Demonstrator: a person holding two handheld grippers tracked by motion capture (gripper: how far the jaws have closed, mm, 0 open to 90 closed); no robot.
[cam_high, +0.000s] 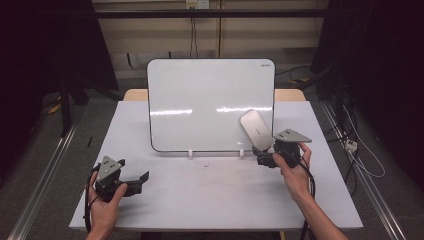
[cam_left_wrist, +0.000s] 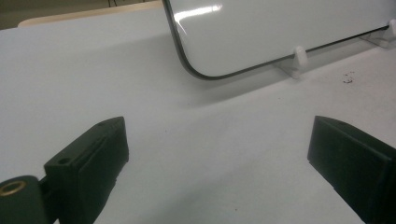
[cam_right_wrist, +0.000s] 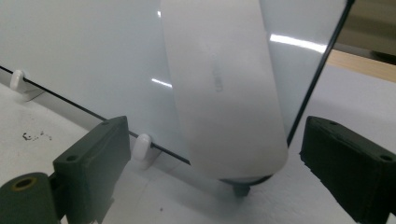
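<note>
High view: whiteboard (cam_high: 200, 100) upright on small white feet (cam_high: 190, 153) at table (cam_high: 200, 200) middle. Flat grey eraser (cam_high: 256, 129) leaning against board's lower right corner, between right gripper's (cam_high: 265, 159) spread jaws, not clamped. Left gripper (cam_high: 140, 181) wide open, empty, near table's front left. Eraser probably light, stiff, smooth-backed, likely slippery; best pinched across long edges. Board liable to tip if pushed.

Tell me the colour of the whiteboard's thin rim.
Black, around the glossy white upright whiteboard; clearest in the right gripper view.
</note>
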